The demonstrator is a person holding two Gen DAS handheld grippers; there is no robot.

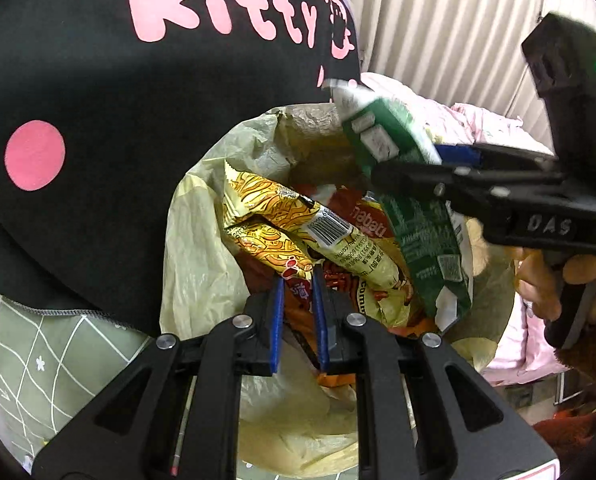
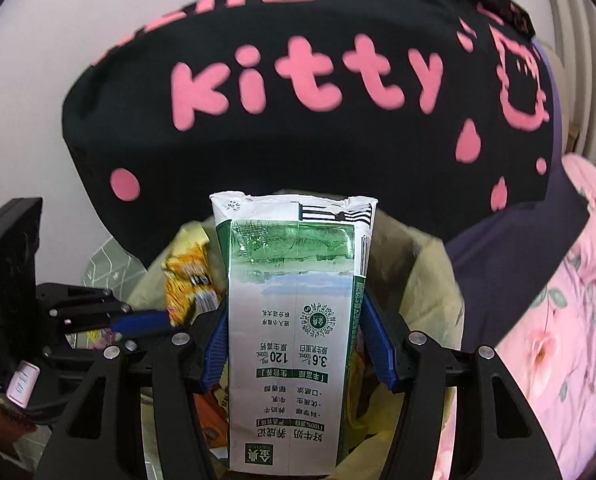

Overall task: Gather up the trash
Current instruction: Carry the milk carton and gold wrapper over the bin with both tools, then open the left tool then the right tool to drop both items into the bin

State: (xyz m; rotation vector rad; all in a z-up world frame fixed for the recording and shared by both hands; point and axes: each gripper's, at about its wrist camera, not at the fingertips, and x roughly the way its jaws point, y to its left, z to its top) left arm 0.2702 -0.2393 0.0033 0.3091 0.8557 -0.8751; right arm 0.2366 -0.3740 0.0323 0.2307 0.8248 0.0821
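Behind the yellow trash bag (image 1: pixel 201 264) hangs a black Kitty cloth (image 1: pixel 97 100); pink bedding (image 2: pixel 558 340) lies right. Over the bag, the right gripper (image 2: pixel 293 340) clamps a milk carton (image 2: pixel 293 320). The left gripper (image 1: pixel 298 316), narrow, pinches a noodle wrapper (image 1: pixel 273 216).

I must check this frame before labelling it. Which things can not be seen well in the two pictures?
- Bag bottom: in both views the wrappers and the milk carton hide how full the yellow trash bag is.
- Left gripper: in the left wrist view its fingers close on a yellow noodle wrapper; contact is unclear.
- Right wrist view: the left gripper is partly cut off, and the wrapper is blurred.
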